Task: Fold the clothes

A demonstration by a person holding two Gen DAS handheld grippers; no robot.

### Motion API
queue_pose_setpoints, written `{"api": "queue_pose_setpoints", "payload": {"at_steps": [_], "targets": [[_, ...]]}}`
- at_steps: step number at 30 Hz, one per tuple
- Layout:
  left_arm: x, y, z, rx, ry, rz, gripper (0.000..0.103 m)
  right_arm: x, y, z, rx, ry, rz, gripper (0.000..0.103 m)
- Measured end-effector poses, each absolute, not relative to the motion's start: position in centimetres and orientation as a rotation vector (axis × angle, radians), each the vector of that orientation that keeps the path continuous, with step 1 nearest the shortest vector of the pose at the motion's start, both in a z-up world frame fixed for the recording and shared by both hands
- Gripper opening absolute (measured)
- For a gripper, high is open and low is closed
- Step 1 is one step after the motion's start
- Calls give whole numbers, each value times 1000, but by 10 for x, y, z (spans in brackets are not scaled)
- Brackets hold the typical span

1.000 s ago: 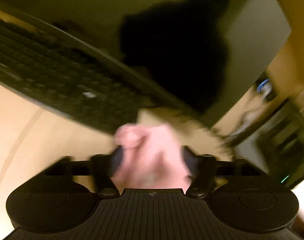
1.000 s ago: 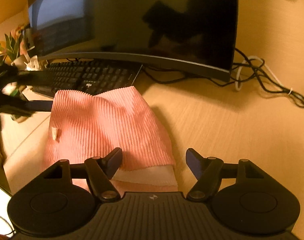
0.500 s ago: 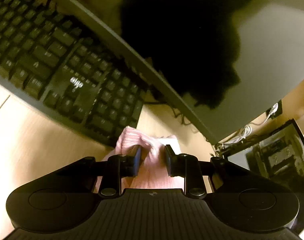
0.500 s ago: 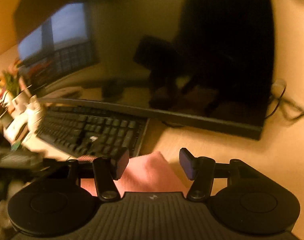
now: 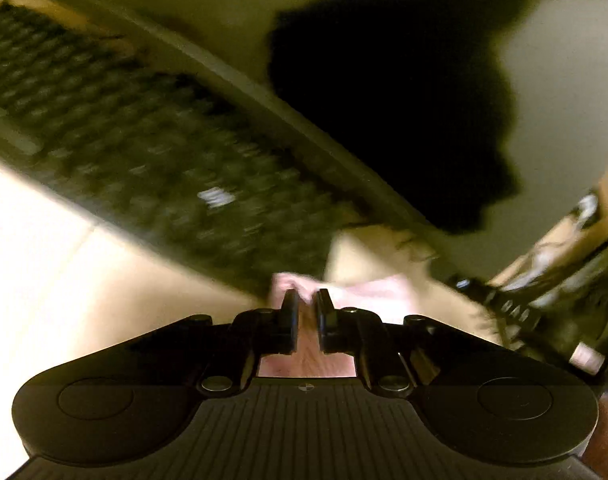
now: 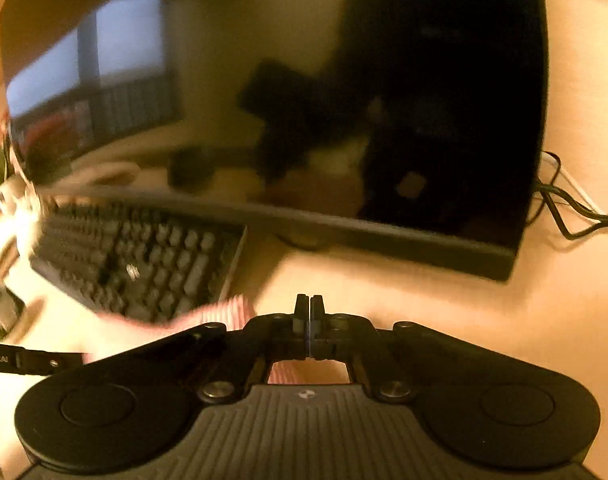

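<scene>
Both jaws just snapped closed: our left gripper (image 5: 307, 300) pinches the pink cloth (image 5: 384, 292) (keyboard (image 5: 151, 168) at ten o'clock), our right gripper (image 6: 310, 306) is clenched, cloth grip unclear, so the fold's starting.

On your desk (image 6: 444, 320) the keyboard (image 6: 143, 256) lies left of centre, in front of the monitor (image 6: 304, 100), with cables (image 6: 572, 216) trailing off to the monitor's right. The cloth (image 6: 227, 314) lies just before the keyboard's near right corner, between your two grippers' views.
</scene>
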State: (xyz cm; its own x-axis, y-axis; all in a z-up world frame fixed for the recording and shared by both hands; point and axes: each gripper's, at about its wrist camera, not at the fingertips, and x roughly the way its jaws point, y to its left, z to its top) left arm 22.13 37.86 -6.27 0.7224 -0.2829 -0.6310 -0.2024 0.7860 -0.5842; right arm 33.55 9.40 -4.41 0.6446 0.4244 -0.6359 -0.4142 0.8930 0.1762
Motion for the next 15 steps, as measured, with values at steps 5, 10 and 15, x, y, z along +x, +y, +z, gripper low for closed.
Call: {"api": "queue_pose_setpoints", "payload": {"at_steps": [5, 10, 15], "targets": [[195, 384, -73, -623, 808, 7, 14, 309, 64, -38, 47, 749, 522, 35], [169, 390, -60, -812, 733, -199, 91, 275, 39, -44, 66, 797, 506, 56], [176, 346, -64, -729, 823, -240, 82, 261, 26, -46, 95, 808, 483, 58]]}}
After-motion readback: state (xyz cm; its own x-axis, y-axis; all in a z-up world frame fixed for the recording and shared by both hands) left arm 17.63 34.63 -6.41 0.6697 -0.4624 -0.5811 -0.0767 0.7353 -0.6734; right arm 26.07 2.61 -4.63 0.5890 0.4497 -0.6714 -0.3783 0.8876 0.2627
